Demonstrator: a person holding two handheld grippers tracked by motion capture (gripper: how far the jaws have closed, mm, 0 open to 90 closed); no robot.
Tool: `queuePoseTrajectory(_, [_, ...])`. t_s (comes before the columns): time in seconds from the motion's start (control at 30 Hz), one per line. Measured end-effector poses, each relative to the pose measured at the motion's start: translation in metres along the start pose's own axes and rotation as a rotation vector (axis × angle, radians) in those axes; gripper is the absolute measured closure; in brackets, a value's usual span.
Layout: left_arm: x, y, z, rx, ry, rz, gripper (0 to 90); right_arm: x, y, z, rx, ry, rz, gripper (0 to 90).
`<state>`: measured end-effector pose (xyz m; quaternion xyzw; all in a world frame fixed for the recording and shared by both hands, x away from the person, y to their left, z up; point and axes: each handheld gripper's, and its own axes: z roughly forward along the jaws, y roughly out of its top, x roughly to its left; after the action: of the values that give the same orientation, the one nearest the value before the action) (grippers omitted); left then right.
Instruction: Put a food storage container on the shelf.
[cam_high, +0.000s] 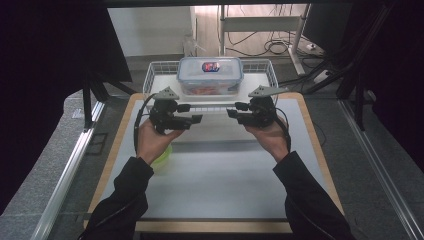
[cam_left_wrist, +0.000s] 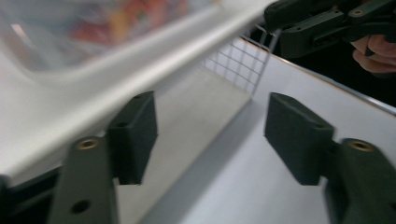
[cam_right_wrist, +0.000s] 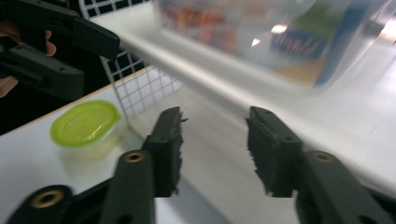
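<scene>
The wire basket (cam_high: 150, 80) with its lidded box (cam_high: 210, 75) sat at the table's far edge. My left tool (cam_high: 192, 114) and right tool (cam_high: 235, 110) were released, empty, just before its near rim; only withdrawing remained, I judged.

Bright in the middle, dark all around the surface (cam_high: 215, 170). Blurry up close around the clear box (cam_right_wrist: 261, 32), with a shiny white spot on it.

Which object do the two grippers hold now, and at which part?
Nothing: left gripper and right gripper are open, empty, beside the white wire basket.
</scene>
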<state>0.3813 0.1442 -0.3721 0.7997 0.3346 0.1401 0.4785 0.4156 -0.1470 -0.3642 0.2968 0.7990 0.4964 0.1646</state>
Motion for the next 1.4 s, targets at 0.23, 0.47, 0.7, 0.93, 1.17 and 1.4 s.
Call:
queuePoseTrajectory(0.23, [-0.018, -0.029, -0.003, 0.000, -0.042, -0.008, 14.8, 0.015, -0.031, -0.001, 0.056, 0.020, -0.022, 35.0])
queuePoseTrajectory(0.47, [-0.022, -0.068, -0.014, -0.027, -0.035, -0.032, 8.6, 0.022, -0.061, -0.012, 0.074, 0.029, -0.044, 17.8])
queuePoseTrajectory(0.7, [-0.026, -0.099, -0.017, -0.024, -0.049, -0.046, 6.2, 0.023, -0.081, -0.016, 0.065, 0.076, -0.011, 6.6])
queuePoseTrajectory(0.93, [-0.047, -0.137, -0.008, -0.037, -0.046, -0.027, 3.1, 0.030, -0.120, -0.020, 0.111, 0.037, 0.003, 0.0])
queuePoseTrajectory(1.17, [-0.060, -0.150, 0.000, 0.023, -0.062, -0.039, 3.6, 0.038, -0.143, -0.036, 0.091, -0.003, 0.027, 0.0])
queuePoseTrajectory(1.4, [-0.054, -0.145, -0.001, 0.060, 0.019, -0.035, 12.0, 0.037, -0.152, -0.036, 0.109, -0.021, 0.019, 0.9])
